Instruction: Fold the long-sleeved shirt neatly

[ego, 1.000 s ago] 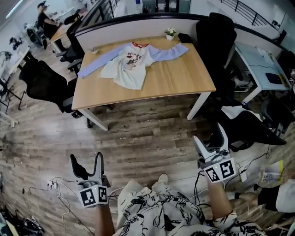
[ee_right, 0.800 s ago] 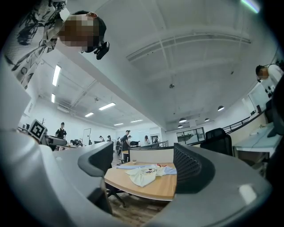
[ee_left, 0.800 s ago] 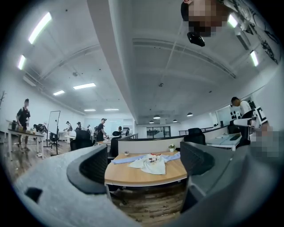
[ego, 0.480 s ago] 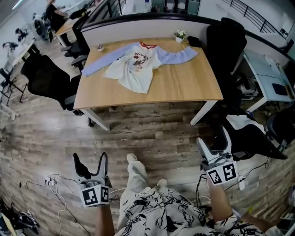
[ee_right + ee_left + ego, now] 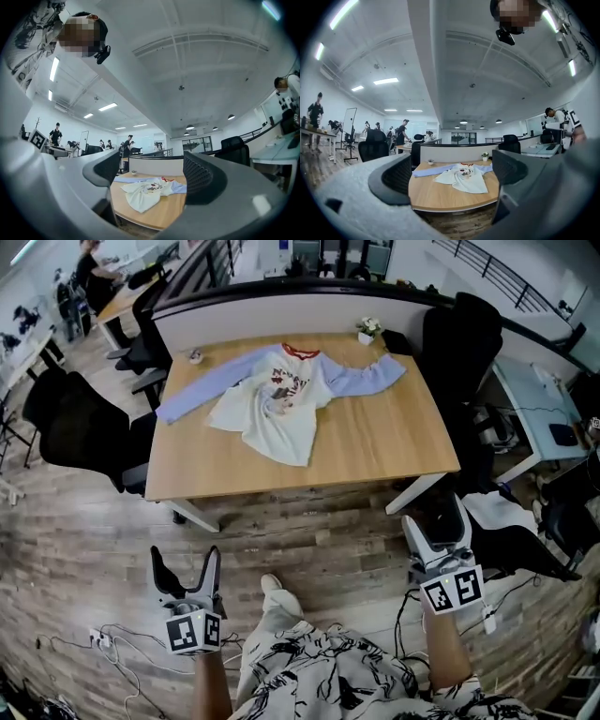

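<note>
Open-plan office — desks [image 5: 375, 446], partition [image 5: 281, 310], swivel chairs [image 5: 80, 432]

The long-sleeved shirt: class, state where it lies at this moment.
In the head view, the long-sleeved shirt lies spread on the far half of the wooden table, one sleeve ending beside the small potted plant.

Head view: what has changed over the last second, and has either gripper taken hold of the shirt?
The person has walked toward the table, which now sits nearer and larger in view. The jaws of the left gripper have just been opening slightly, with nothing between them. Unchanged: the right gripper is open and empty, both are short of the table, and the long-sleeved shirt lies spread out, untouched.
</note>
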